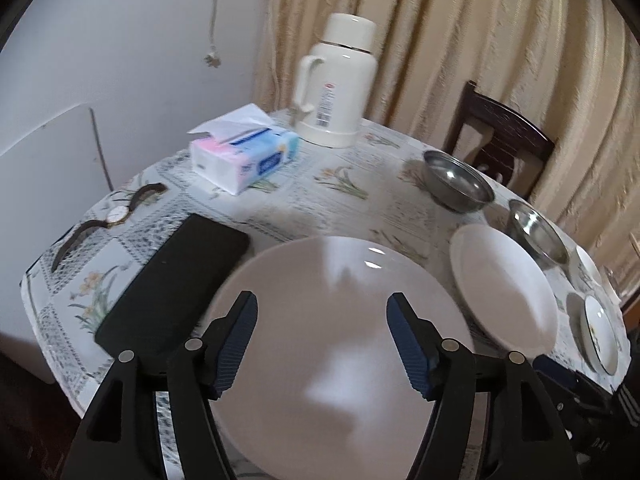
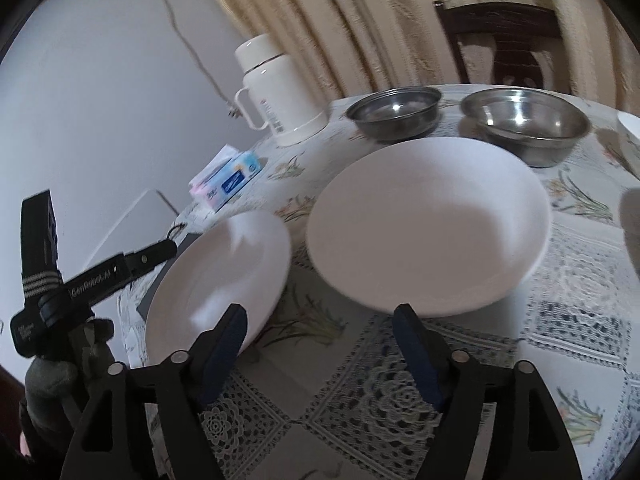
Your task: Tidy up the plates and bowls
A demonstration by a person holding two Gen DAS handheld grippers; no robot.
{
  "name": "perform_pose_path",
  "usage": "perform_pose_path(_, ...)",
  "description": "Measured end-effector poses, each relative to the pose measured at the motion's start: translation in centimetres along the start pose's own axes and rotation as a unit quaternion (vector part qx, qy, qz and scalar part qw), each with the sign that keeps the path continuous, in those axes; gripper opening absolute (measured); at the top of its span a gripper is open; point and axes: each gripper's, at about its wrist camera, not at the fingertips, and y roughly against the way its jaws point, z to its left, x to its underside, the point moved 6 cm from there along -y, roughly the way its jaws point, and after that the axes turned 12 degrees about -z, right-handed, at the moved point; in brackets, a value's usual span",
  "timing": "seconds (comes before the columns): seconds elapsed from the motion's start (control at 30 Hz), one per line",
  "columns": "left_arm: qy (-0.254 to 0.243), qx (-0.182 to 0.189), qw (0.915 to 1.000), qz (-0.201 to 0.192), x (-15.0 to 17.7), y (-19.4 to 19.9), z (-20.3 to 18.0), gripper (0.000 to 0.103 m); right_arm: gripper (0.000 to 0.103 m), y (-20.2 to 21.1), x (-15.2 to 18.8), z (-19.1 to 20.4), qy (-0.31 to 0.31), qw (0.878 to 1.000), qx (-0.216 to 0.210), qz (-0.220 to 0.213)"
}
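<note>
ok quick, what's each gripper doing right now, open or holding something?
Left gripper: open, jaws apart over the large white plate, holding nothing.
Right gripper: open, empty, above the tablecloth.

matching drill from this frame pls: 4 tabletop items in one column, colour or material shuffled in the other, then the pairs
Items:
1. thermos
2. phone
3. far bowl
4. tissue pack

Descriptions:
A. bare shiny metal
B. flat black slab
C. cream body with side handle
D. pink, white and blue wrapper

Pairs: 1-C, 2-B, 3-A, 4-D
</note>
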Motion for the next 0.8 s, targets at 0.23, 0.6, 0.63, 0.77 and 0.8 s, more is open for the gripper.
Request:
perform_pose_path(0.23,-0.009,0.048,0.9983,0.031,0.8,-0.9,-3.8,0.072,0.089,1.0,-1.0,-2.7,-0.038,0.999,0.02,-0.017)
perform_pose_path(0.6,-0.03,0.074,0.9947,0.065,1.3,-3.3,-8.0,0.072,0.089,1.6,-1.6,-7.8,-0.11,0.992,0.053,-0.022)
perform_pose_path(0.63,-0.03,0.075,0.9944,0.068,1.3,-3.5,-8.2,0.072,0.089,1.6,-1.6,-8.1,-0.116,0.992,0.055,-0.021)
perform_pose_path(0.77,-0.026,0.082,0.993,0.081,1.2,-4.5,-9.0,0.072,0.089,1.7,-1.8,-9.2,-0.129,0.99,0.059,-0.02)
perform_pose_path(0.8,-0.025,0.083,0.9928,0.083,1.1,-4.6,-9.1,0.072,0.089,1.7,-1.9,-9.4,-0.129,0.99,0.06,-0.02)
